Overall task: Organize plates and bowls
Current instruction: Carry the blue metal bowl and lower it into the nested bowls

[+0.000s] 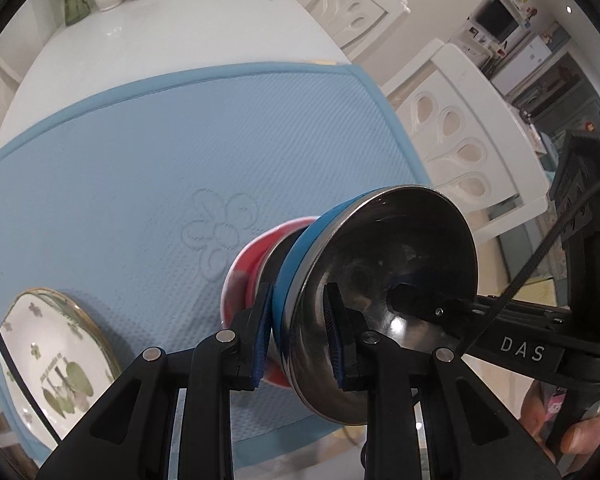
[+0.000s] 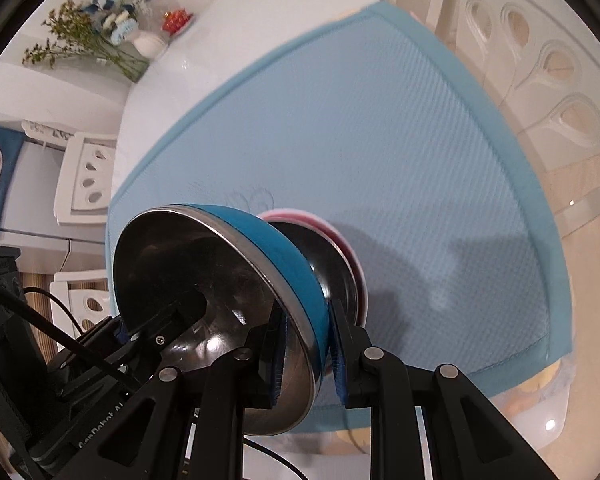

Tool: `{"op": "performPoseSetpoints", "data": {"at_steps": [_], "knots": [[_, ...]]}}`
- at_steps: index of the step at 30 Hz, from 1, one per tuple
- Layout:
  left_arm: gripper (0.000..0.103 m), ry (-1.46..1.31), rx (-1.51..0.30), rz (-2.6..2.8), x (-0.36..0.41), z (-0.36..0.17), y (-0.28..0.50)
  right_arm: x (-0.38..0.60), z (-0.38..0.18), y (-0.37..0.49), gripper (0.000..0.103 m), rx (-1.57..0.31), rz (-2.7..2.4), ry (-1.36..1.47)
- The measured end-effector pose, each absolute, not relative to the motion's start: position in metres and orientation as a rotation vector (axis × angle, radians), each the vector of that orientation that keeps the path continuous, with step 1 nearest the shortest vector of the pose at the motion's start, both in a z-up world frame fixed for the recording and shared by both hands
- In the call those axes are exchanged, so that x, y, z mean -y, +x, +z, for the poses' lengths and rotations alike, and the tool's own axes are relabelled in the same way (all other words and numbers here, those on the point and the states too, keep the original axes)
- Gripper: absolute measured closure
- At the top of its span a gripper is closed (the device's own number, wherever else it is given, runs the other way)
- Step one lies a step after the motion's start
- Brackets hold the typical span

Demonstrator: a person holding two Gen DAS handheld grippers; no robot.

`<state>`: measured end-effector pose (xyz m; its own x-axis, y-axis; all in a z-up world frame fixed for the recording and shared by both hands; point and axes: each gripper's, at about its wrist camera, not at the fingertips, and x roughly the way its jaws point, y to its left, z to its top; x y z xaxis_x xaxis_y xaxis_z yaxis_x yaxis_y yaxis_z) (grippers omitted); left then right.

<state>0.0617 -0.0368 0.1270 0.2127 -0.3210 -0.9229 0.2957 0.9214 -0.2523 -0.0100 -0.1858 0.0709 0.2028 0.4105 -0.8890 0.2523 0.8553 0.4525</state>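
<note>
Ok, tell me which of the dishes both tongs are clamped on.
The blue-banded steel bowl: left tongs and right tongs each pinch its rim. The red bowl sits beyond it, and the flowered plate lies apart on the mat.

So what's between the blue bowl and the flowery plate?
In the left wrist view, the red bowl sits right behind the blue bowl; beyond it only bare blue mat reaches the flowery plate.
</note>
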Motion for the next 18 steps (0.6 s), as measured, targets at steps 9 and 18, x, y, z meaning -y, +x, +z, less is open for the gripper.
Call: {"op": "performPoseSetpoints", "data": {"at_steps": [9, 18], "knots": [[0.078, 0.028, -1.27, -0.378, 0.033, 0.12, 0.06, 0.185, 0.053, -0.008, 0.082, -1.436, 0.097, 0.596], [0.078, -0.034, -1.276, -0.342, 0.013, 0.117, 0.064, 0.192, 0.046, -0.011, 0.08, -1.443, 0.114, 0.603]]}}
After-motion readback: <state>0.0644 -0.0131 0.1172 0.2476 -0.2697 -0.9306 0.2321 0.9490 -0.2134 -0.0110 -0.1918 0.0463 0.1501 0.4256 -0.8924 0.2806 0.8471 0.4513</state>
